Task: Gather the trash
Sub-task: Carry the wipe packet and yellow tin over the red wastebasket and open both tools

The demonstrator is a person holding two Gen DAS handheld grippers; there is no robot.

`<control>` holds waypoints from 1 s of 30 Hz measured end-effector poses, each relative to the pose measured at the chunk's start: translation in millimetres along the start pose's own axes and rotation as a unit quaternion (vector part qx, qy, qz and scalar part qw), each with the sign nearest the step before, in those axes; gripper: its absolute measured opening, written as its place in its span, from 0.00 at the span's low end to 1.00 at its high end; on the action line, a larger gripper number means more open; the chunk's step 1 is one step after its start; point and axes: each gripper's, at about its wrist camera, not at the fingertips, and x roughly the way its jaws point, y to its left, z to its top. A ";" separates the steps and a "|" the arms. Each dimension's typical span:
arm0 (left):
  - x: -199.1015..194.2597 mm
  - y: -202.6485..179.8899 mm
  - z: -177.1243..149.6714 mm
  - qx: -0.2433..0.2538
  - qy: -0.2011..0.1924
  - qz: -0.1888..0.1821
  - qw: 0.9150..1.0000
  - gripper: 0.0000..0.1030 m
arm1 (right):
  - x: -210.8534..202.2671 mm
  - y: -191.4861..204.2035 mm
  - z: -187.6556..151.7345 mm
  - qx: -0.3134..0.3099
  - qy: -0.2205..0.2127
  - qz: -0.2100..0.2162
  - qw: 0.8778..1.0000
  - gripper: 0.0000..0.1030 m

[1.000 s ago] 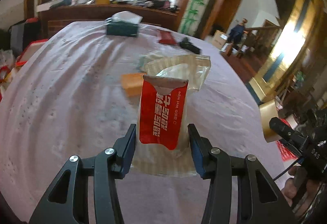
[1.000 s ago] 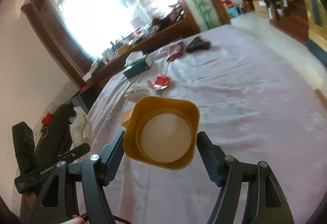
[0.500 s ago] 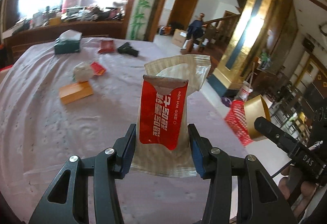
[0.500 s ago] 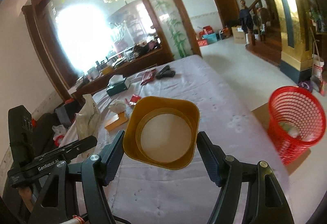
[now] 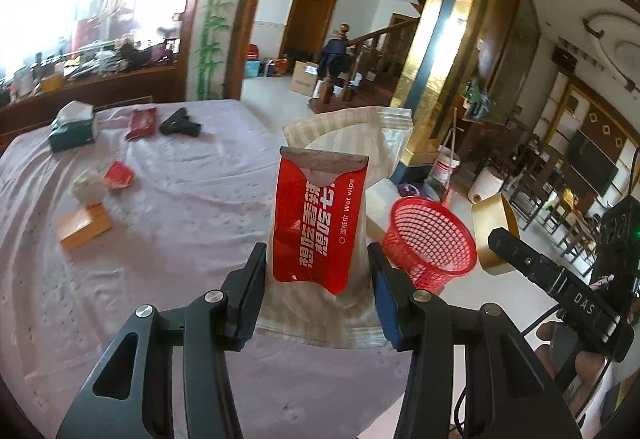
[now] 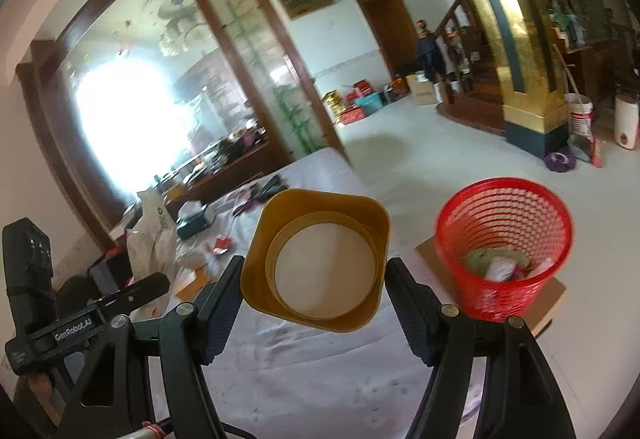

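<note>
My left gripper [image 5: 318, 291] is shut on a red wet-wipe packet [image 5: 320, 223] together with a clear striped plastic bag [image 5: 360, 143], held upright above the table's edge. My right gripper [image 6: 314, 297] is shut on a yellow square paper cup [image 6: 320, 259], its open mouth facing the camera. A red mesh trash basket [image 6: 504, 251] stands on the floor to the right of the cup and holds some trash; it also shows in the left wrist view [image 5: 430, 243], just right of the packet.
On the lilac tablecloth [image 5: 160, 239] lie an orange box [image 5: 84, 227], a crumpled white wad [image 5: 90, 187], a red wrapper [image 5: 120, 175], a green tissue box [image 5: 72, 131], a red pouch [image 5: 142, 123] and a black object [image 5: 180, 123]. A gold pillar [image 6: 520, 79] and buckets stand beyond the basket.
Both grippers have swung right, away from the table's middle towards its edge, each keeping its load. The red basket has come into view and is now closer.
</note>
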 end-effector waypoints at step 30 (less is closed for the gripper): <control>140.7 -119.8 37.1 0.071 0.115 -0.118 0.984 0.46 | -27.0 -136.0 24.2 0.104 -0.048 -0.082 0.990 0.72</control>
